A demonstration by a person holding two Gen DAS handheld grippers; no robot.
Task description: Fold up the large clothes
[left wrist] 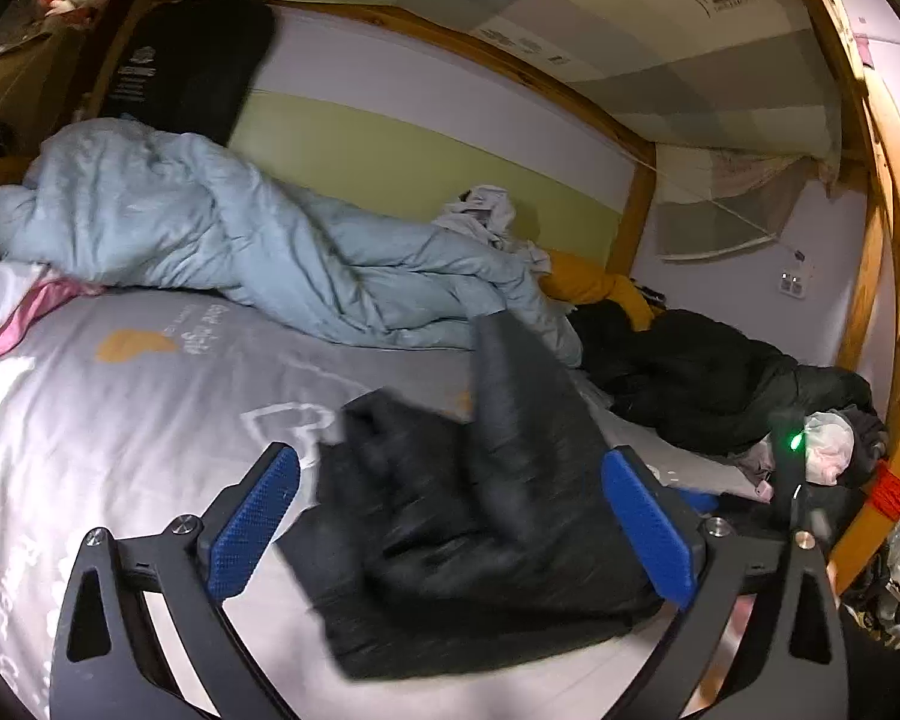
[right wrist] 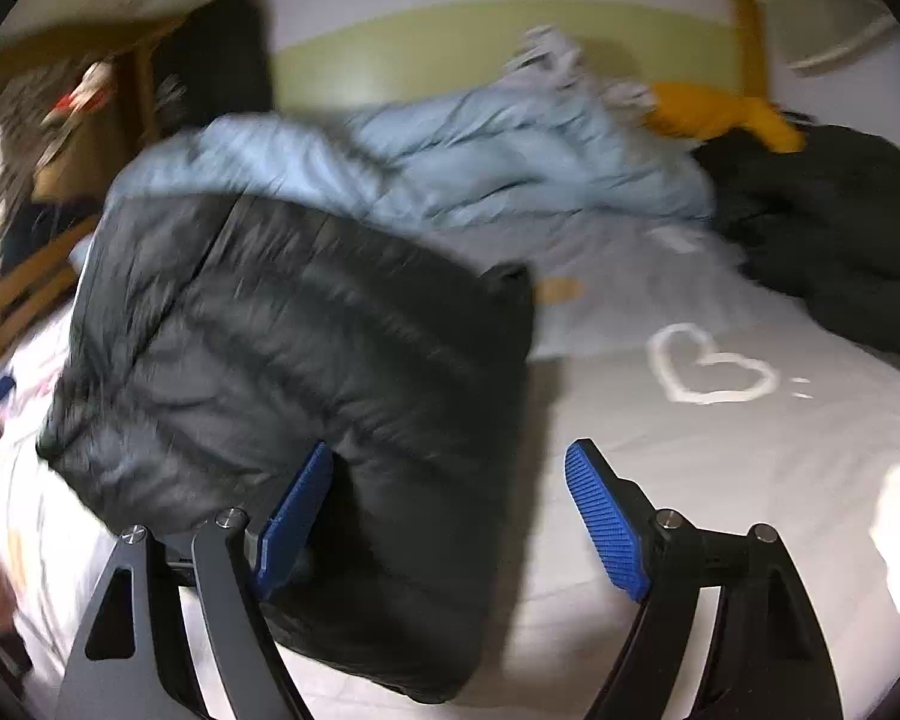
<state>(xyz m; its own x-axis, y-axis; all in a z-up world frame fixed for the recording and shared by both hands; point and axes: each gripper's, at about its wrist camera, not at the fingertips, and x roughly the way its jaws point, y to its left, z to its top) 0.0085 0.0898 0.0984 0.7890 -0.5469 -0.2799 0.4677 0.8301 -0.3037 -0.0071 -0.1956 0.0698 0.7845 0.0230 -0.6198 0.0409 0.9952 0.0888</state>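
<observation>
A bunk bed with a grey sheet (left wrist: pixel 120 420) fills both views, a blue duvet (left wrist: pixel 210 228) heaped along the wall. The left gripper (left wrist: pixel 450 516) is spread wide, its pads either side of the black jacket (left wrist: pixel 462 510) without pinching it. The jacket lies bunched on the sheet, part-folded. The right gripper (right wrist: pixel 450 516) is spread too, one pad against the jacket's edge. With nothing gripped, the puffy, slippery fabric may spring open, or slide toward the dark pile (left wrist: pixel 720 378) at right.
</observation>
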